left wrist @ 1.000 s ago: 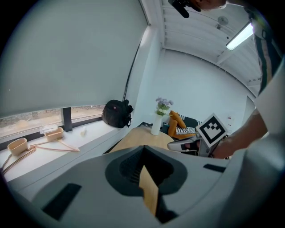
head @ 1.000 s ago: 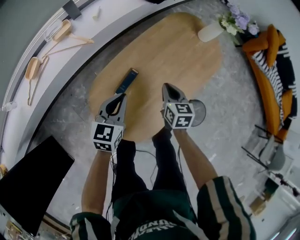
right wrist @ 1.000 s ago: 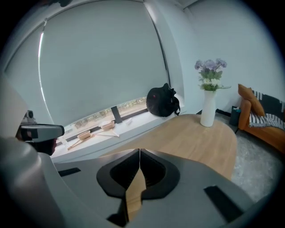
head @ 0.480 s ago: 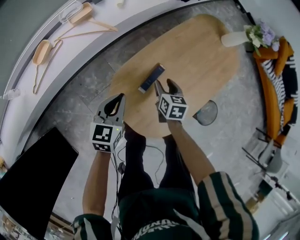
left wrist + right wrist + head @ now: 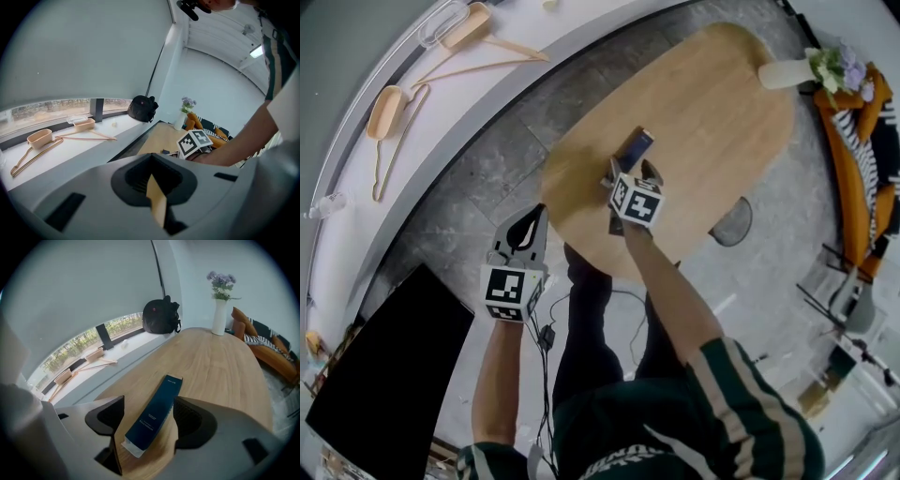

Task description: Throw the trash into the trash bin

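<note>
While the box (image 5: 154, 418) lies flat on the table (image 5: 712, 103), the right gripper (image 5: 631, 169) has come down over it.
Its jaws, shut a second ago, have just been opening and now straddle the box's near end without pressing it. Nothing is gripped yet, and closing on it looks like the next step. The bin (image 5: 731, 222) stands on the floor beside the table, well apart from the box. The left gripper (image 5: 540, 214) hangs clenched and empty over the floor.

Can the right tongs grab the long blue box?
Probably yes: the right tongs have just been opening, and the long dark blue cardboard box lies between them on the wooden table, nothing blocking.
</note>
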Demonstrator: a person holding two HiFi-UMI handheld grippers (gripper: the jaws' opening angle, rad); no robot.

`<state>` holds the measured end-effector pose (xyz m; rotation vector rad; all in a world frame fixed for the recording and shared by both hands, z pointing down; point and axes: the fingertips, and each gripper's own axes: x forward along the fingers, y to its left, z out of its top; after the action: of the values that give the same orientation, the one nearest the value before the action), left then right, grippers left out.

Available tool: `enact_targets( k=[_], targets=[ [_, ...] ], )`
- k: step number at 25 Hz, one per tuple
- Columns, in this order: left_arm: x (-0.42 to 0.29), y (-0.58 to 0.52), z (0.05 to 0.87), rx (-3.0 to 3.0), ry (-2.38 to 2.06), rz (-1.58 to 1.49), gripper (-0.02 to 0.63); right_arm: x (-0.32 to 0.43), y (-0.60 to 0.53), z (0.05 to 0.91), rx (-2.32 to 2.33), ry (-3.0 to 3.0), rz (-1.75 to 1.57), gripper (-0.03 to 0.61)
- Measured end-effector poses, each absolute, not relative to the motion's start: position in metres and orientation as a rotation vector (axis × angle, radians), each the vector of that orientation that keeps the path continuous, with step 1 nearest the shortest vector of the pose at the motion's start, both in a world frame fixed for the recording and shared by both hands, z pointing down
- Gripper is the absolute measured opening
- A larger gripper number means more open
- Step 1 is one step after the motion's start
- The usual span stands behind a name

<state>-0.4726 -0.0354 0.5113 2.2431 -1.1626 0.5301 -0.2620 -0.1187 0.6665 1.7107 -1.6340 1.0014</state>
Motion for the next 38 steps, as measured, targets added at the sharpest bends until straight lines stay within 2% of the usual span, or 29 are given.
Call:
enact_targets(
  k=[6, 12, 14, 15, 24, 30, 38],
  targets=[
    [-0.486, -0.036, 0.531, 2.232, -1.158, 0.537, -0.002, -0.264, -0.112, 0.701, 1.662, -1.511, 1.007, 0.305],
    [-0.47, -0.03, 0.539, 2.236, -1.103, 0.552, -0.002, -0.259, -0.089, 0.714, 1.574, -1.424, 1.048, 0.299],
    [-0.46, -0.028, 0.538, 2.247, -1.085, 0.557, -0.002, -0.255, -0.081, 0.713, 1.542, -1.442, 1.049, 0.253],
    [-0.454, -0.027, 0.538, 2.255, -1.076, 0.559, -0.002, -0.253, -0.077, 0.711, 1.53, -1.458, 1.051, 0.193],
    [-0.399, -0.023, 0.534, 2.333, -1.032, 0.602, -0.002, -0.227, -0.064, 0.687, 1.461, -1.664, 0.984, 0.19],
    [-0.332, -0.016, 0.517, 2.371, -1.013, 0.602, -0.002, -0.166, -0.053, 0.653, 1.495, -1.752, 0.953, 0.189],
    [-0.218, 0.0, 0.5, 2.457, -0.96, 0.627, -0.002, -0.036, -0.024, 0.619, 1.624, -1.759, 0.952, 0.188]
  ],
)
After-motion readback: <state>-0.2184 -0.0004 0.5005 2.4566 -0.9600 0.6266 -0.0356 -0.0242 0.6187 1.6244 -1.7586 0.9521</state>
